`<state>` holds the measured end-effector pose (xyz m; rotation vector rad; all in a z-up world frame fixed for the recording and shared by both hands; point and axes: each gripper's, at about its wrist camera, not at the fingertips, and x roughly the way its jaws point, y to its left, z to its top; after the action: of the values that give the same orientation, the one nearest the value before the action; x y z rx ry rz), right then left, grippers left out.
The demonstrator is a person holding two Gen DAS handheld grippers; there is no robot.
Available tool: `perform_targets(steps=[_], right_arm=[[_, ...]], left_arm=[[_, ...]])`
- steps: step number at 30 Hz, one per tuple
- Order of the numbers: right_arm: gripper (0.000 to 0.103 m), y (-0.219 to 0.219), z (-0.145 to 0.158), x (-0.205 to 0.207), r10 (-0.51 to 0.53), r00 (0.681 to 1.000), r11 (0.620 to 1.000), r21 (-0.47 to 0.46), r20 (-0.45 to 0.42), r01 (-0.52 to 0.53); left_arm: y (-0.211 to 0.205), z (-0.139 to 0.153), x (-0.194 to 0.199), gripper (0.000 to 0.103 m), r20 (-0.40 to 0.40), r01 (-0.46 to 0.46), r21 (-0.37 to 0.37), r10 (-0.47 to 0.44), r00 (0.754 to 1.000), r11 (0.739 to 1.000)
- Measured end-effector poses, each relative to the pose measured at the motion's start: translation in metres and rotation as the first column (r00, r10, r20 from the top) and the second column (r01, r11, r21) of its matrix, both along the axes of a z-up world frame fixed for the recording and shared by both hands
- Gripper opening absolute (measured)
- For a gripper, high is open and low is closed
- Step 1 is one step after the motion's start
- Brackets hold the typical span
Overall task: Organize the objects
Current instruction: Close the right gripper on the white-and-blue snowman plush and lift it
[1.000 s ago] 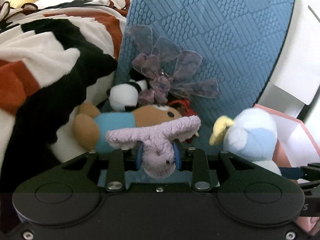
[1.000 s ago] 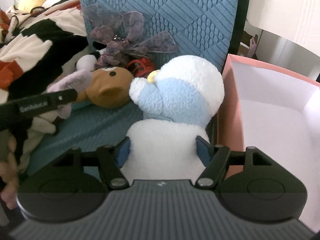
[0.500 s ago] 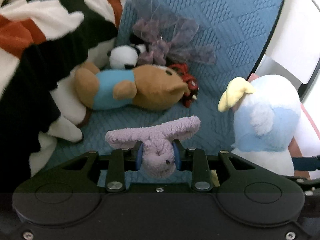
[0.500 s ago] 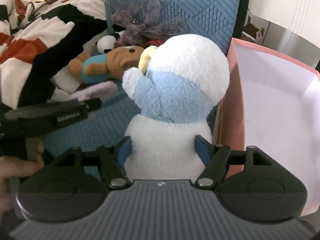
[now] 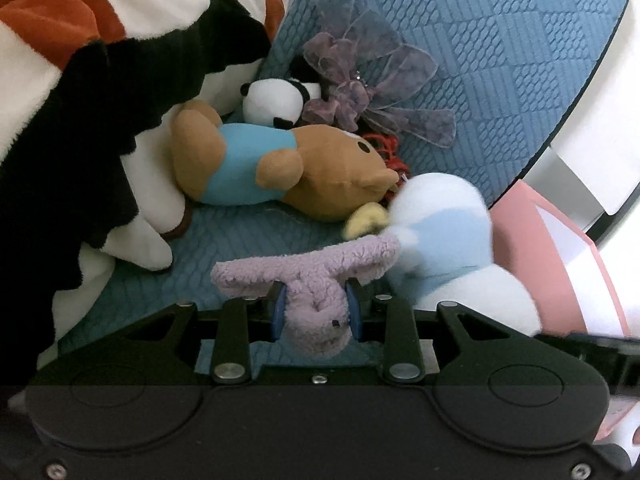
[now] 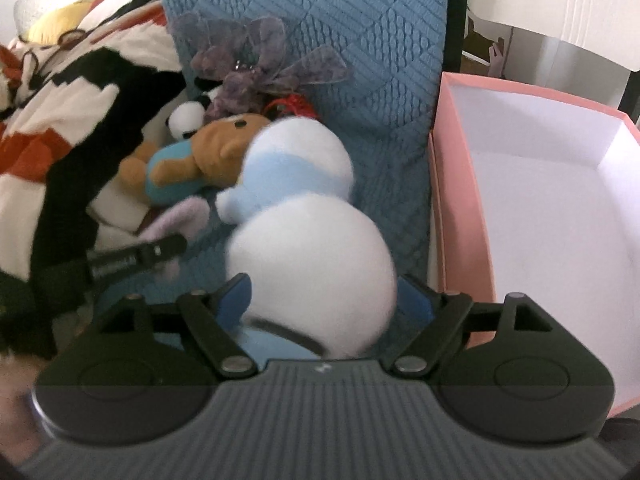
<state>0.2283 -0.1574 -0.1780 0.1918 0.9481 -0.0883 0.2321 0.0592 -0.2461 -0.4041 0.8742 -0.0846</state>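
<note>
My left gripper is shut on a lilac plush toy, held above the blue quilted cushion. My right gripper is wide open around a white and light-blue plush penguin, which tilts left against a brown bear in a blue shirt. The penguin, motion-blurred, also shows at the right of the left wrist view, touching the bear. A small panda plush, a purple organza bow and a red item lie behind the bear.
A pink box with a white inside stands open to the right of the cushion, nothing visible inside it. A black, white and orange fleece blanket is heaped on the left. The left gripper's finger shows in the right wrist view.
The right gripper's jaws have opened and the penguin has tipped over to the left onto the bear. The left gripper, still holding the lilac plush, has moved closer to the penguin.
</note>
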Motion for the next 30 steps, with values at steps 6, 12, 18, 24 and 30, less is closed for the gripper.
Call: perform_targets(steps=[6,12,18,24,30], right_arm=[[0.081,-0.005,0.002,0.033,0.027,1.000,1.000,-0.004,0.016,-0.027],[0.081,-0.012,-0.017,0.070,0.083,0.995,0.996,0.019,-0.051,-0.082],[0.084,-0.015,-0.036,0.081,0.069,0.995,0.995,0.078,-0.078,-0.063],[0.091,-0.027,-0.051,0.081,0.047,0.997,0.987,0.155,-0.065,-0.036],[0.091,-0.016,-0.055,0.079,0.076,0.996,0.990,0.123,-0.046,-0.070]], left_arm=[[0.002,-0.006,0.004,0.028,-0.009,-0.005,-0.012,0.005,1.000,1.000],[0.003,-0.006,0.006,0.028,-0.014,-0.002,-0.012,0.002,1.000,1.000],[0.004,-0.004,0.006,0.028,-0.018,-0.008,-0.016,0.007,1.000,1.000],[0.002,-0.002,0.006,0.028,-0.013,-0.006,-0.015,0.006,1.000,1.000],[-0.004,-0.002,0.004,0.028,-0.009,0.007,0.002,-0.007,1.000,1.000]])
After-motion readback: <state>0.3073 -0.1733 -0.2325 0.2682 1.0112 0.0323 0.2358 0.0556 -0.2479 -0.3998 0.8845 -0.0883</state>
